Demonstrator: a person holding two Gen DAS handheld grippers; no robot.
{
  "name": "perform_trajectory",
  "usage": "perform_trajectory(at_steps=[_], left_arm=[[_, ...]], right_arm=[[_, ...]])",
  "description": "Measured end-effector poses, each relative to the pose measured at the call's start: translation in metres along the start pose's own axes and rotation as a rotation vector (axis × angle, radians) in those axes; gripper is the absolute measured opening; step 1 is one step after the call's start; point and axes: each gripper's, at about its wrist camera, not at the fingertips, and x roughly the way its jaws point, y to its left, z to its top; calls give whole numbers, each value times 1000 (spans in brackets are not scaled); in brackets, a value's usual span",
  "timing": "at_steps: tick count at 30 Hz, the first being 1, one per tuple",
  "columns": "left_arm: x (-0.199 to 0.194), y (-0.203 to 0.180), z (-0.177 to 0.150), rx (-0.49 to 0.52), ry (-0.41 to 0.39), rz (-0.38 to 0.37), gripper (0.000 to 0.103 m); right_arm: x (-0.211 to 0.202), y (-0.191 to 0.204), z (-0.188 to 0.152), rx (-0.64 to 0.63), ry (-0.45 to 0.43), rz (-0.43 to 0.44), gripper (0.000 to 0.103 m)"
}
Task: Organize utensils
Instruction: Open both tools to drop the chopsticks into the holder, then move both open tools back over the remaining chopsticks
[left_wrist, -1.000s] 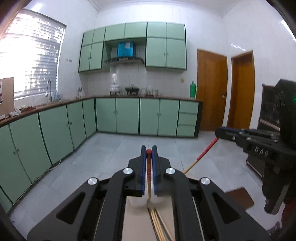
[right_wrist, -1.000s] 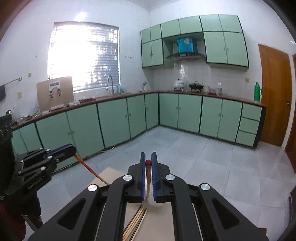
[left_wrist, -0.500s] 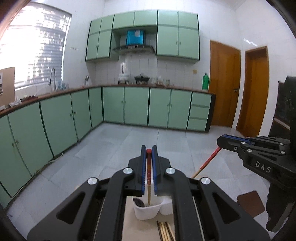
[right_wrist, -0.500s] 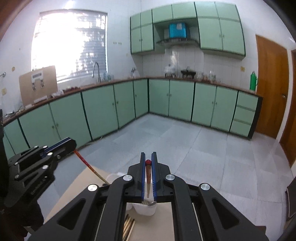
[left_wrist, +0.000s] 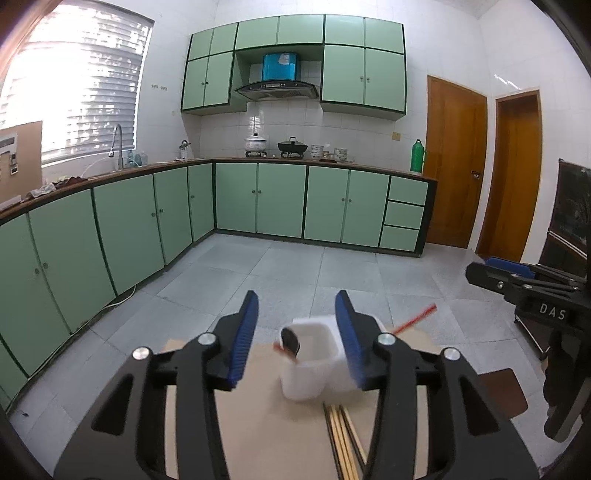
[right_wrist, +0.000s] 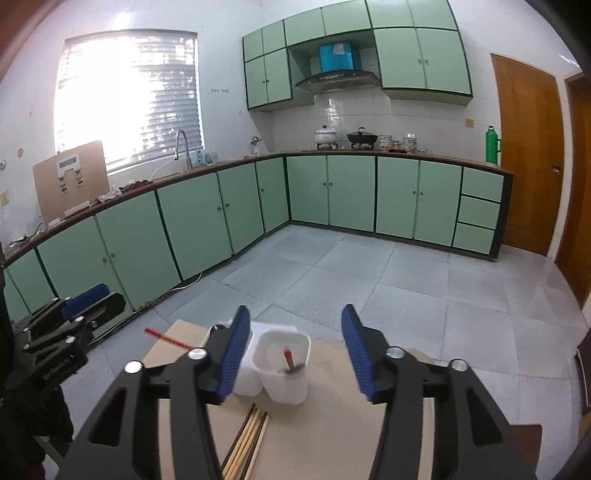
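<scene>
Two white cups stand side by side on a beige table (left_wrist: 266, 424). In the left wrist view my left gripper (left_wrist: 295, 332) is open and empty above the left cup (left_wrist: 308, 363), which holds a dark spoon (left_wrist: 290, 341) with a red handle. A red-handled utensil (left_wrist: 415, 319) sticks out behind the right finger. In the right wrist view my right gripper (right_wrist: 293, 349) is open and empty above the right cup (right_wrist: 284, 367), which holds a red-handled utensil (right_wrist: 290, 360). Another red handle (right_wrist: 168, 338) slants from the left cup (right_wrist: 245, 369). Several chopsticks (right_wrist: 247, 439) lie in front of the cups.
The table's far edge lies just behind the cups, with grey tiled floor beyond. Green cabinets run along the left and back walls. The other gripper shows at the right edge of the left wrist view (left_wrist: 532, 299) and at the left edge of the right wrist view (right_wrist: 62, 332).
Both grippers have opened and let go of their red-handled utensils, which now rest in the white cups. Both views have tilted down, showing more of the table.
</scene>
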Motion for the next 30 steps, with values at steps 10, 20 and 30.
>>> perform_trajectory(at_steps=[10,20,30], left_arm=[[-47,5,-96,0,105,28,74],[-41,22,-198,14,339,96,76],[-41,22,-233,13,446,125,76]], right_arm=[[-36,16,-106,-11,49,-72,92],[-25,39,-204,47,218,-56,91],[-8,57,-256,50,361,-52,70]])
